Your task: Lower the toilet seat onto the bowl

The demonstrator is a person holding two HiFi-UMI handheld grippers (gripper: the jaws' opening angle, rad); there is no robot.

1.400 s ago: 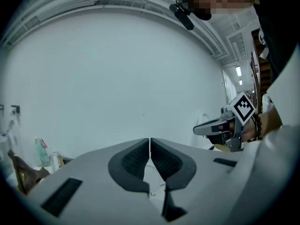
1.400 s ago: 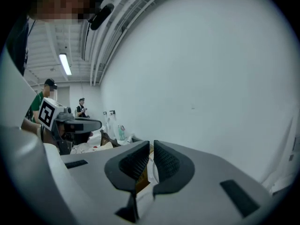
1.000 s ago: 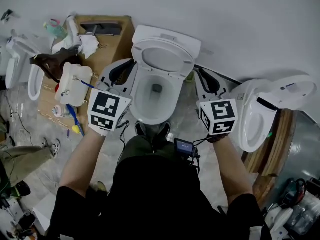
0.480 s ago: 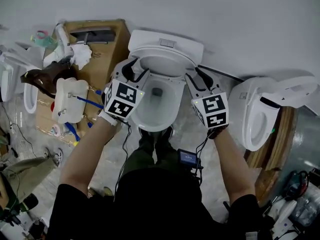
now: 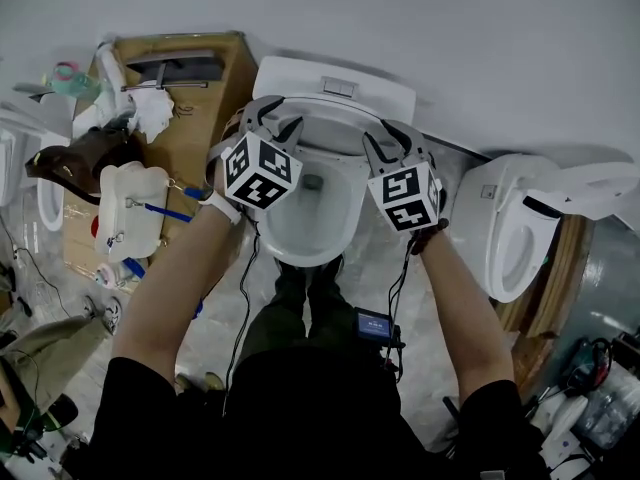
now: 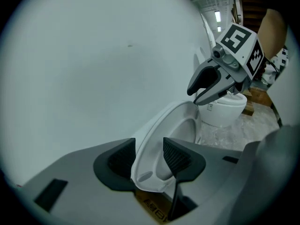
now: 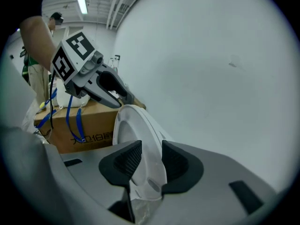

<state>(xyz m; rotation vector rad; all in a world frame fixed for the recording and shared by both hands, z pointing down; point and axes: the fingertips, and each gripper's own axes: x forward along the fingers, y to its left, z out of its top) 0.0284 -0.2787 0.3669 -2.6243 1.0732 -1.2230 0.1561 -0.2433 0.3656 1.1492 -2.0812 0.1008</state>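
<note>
A white toilet stands in the middle of the head view, its bowl [image 5: 350, 218] uncovered. The seat [image 5: 330, 126] is raised upright against the tank [image 5: 335, 80]. My left gripper [image 5: 274, 118] straddles the seat's left side. In the left gripper view its jaws [image 6: 147, 158] are wide open, with the seat's rim [image 6: 176, 123] between the pads. My right gripper [image 5: 392, 136] straddles the seat's right side. Its jaws [image 7: 151, 161] are opening, with the seat's edge [image 7: 136, 125] in the narrower gap. Each gripper view also shows the other gripper: the right gripper [image 6: 213, 86] and the left gripper [image 7: 112, 90].
A cardboard box [image 5: 205, 118] stands left of the toilet, with a white plastic container [image 5: 130, 203] and clutter on it. A second toilet [image 5: 510, 238] is close on the right. The white wall is right behind the tank. My legs stand against the bowl's front.
Both grippers have moved forward from beside the bowl to the two sides of the raised seat. The seat has not moved.
</note>
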